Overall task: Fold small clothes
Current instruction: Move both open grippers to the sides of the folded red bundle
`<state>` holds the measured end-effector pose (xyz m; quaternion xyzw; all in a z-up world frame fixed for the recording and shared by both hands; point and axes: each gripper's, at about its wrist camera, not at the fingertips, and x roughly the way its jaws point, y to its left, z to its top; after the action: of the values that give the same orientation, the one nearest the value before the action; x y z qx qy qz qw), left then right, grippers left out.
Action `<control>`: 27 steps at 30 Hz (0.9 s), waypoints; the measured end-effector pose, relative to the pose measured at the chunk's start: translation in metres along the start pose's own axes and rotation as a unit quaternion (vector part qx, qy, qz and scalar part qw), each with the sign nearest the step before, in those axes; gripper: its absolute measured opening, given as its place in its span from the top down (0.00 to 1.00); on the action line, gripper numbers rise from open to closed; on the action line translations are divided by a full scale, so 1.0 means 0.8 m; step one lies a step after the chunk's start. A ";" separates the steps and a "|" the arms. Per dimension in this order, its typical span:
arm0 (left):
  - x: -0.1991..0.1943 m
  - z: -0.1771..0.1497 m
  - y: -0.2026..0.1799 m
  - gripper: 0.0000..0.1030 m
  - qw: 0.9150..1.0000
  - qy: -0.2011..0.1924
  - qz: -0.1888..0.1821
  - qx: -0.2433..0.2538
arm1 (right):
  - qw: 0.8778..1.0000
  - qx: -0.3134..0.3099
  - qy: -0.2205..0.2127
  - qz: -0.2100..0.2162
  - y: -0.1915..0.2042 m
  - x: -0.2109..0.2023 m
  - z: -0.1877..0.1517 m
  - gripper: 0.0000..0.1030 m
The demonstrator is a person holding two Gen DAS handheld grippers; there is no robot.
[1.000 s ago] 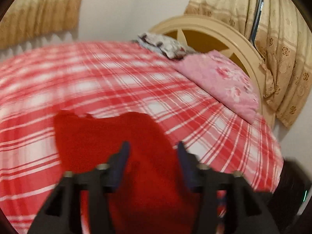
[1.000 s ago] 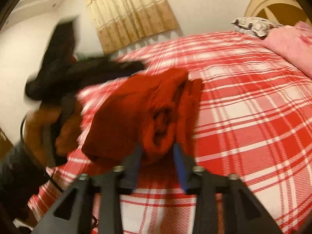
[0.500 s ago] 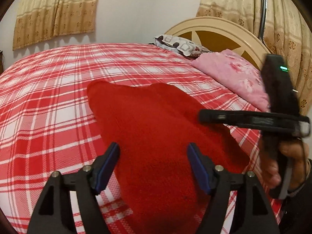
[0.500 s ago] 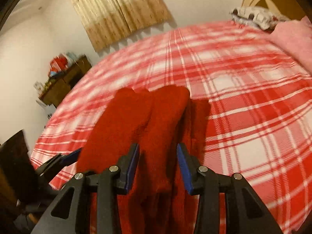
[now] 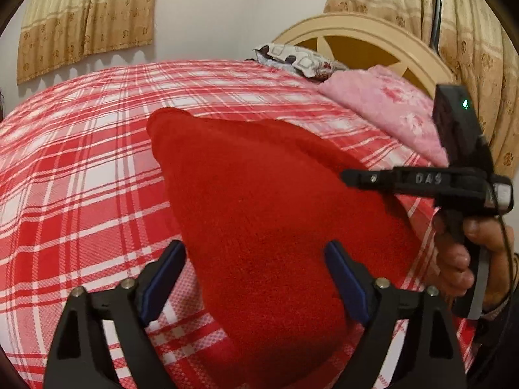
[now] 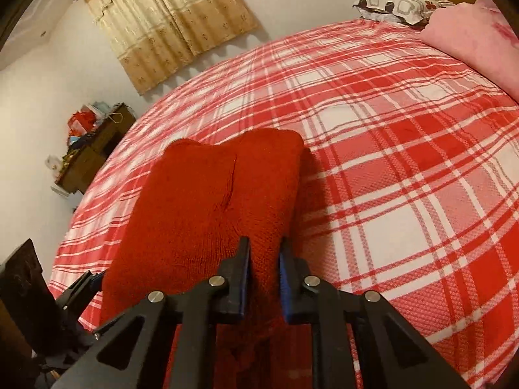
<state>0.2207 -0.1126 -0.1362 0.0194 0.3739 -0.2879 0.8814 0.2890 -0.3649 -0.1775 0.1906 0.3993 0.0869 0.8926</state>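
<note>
We see the red knit garment (image 6: 207, 214) lying on the plaid bed (image 6: 405, 168), centre to 7 o'clock in the right wrist view. Right gripper (image 6: 264, 278): jaws just closing, pinching its near edge. Left gripper (image 5: 256, 278): jaws just opening, spread wide over the cloth, gripping nothing. Our worry: a thin pinch slips off the thick knit, or lifting one-handed drags the stacked layers apart.

The left hand-held gripper (image 5: 254, 278) now spreads wide over the red garment (image 5: 259, 214); the right hand-held gripper (image 6: 264, 275) has been closing, pinching its edge.
</note>
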 end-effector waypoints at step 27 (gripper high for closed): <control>-0.026 0.018 0.041 0.04 0.996 -0.043 0.035 -0.070 | 0.981 -0.189 0.029 -0.021 0.089 0.007 -0.025 0.62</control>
<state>0.2360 -0.0789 -0.1177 -0.0421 0.3541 -0.2306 0.9053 0.2780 -0.2931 -0.1644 0.0077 0.4056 0.1477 0.9020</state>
